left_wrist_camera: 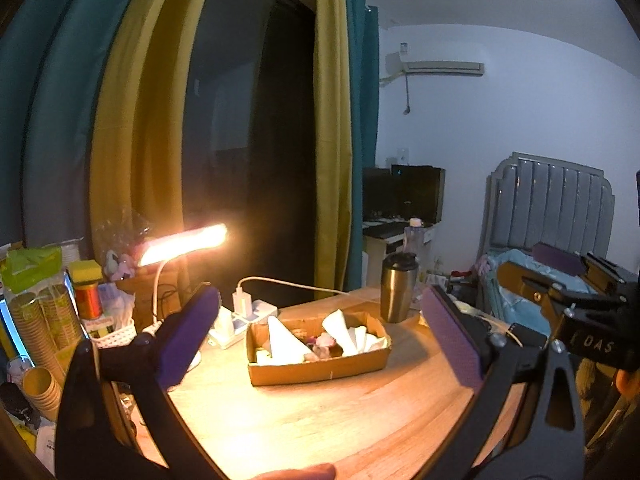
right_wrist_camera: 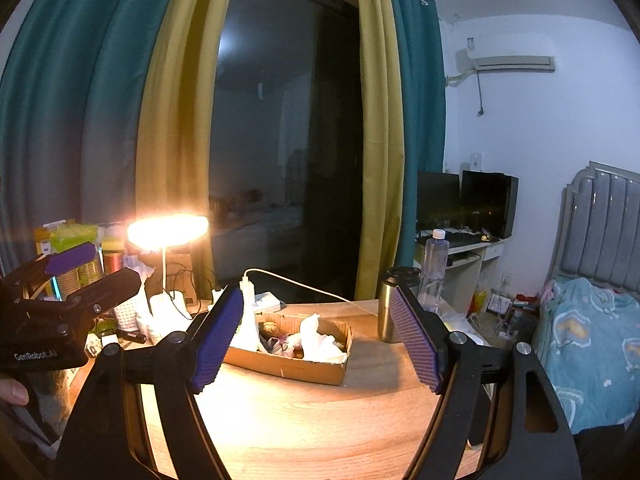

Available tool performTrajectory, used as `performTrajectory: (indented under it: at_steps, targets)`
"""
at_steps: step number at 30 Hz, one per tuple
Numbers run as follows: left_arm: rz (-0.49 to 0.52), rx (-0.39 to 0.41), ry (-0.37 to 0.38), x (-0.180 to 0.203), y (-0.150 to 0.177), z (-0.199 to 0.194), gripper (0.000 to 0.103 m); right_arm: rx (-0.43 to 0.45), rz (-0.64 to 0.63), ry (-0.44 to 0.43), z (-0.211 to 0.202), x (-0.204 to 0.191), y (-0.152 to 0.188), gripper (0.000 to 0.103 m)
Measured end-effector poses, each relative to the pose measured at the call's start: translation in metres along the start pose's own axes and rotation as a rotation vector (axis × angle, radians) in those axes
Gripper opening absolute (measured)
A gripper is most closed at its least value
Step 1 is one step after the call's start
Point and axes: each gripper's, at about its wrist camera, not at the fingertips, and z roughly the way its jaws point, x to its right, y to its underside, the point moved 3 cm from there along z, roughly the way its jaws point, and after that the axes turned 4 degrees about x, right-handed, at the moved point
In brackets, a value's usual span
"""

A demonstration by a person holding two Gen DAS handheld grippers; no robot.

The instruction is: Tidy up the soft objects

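Nearest, the left gripper (left_wrist_camera: 320,340) and the right gripper (right_wrist_camera: 320,340) are held above the near edge of the tabletop (left_wrist_camera: 320,420). The fingers (right_wrist_camera: 218,338) of both are spread wide, and nothing is held in them. Past them, near the middle of the tabletop, a cardboard box (left_wrist_camera: 320,368) is seen. White and pink soft things (left_wrist_camera: 344,336) are piled inside it. A steel cup (left_wrist_camera: 398,288) stands by the far right edge. A lit lamp (left_wrist_camera: 184,244) is seen at the far left.

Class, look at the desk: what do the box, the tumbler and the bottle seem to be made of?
Box: brown cardboard, matte, with raw cut edges.
Tumbler: likely brushed steel, dull metallic sheen, with a dark lid, probably plastic.
Bottle: clear plastic, see-through, with a white cap.
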Motion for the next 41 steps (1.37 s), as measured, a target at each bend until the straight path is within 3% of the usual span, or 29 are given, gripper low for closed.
performTrajectory:
  at_steps: [33, 41]
  targets:
    - [0.002, 0.003, -0.005, -0.002, 0.0, 0.002, 0.102, -0.01, -0.002, -0.003, -0.003, -0.002, 0.003, 0.079]
    - [0.018, -0.029, -0.008, -0.004, 0.011, 0.021, 0.102, -0.049, -0.02, -0.022, 0.013, 0.002, 0.014, 0.079]
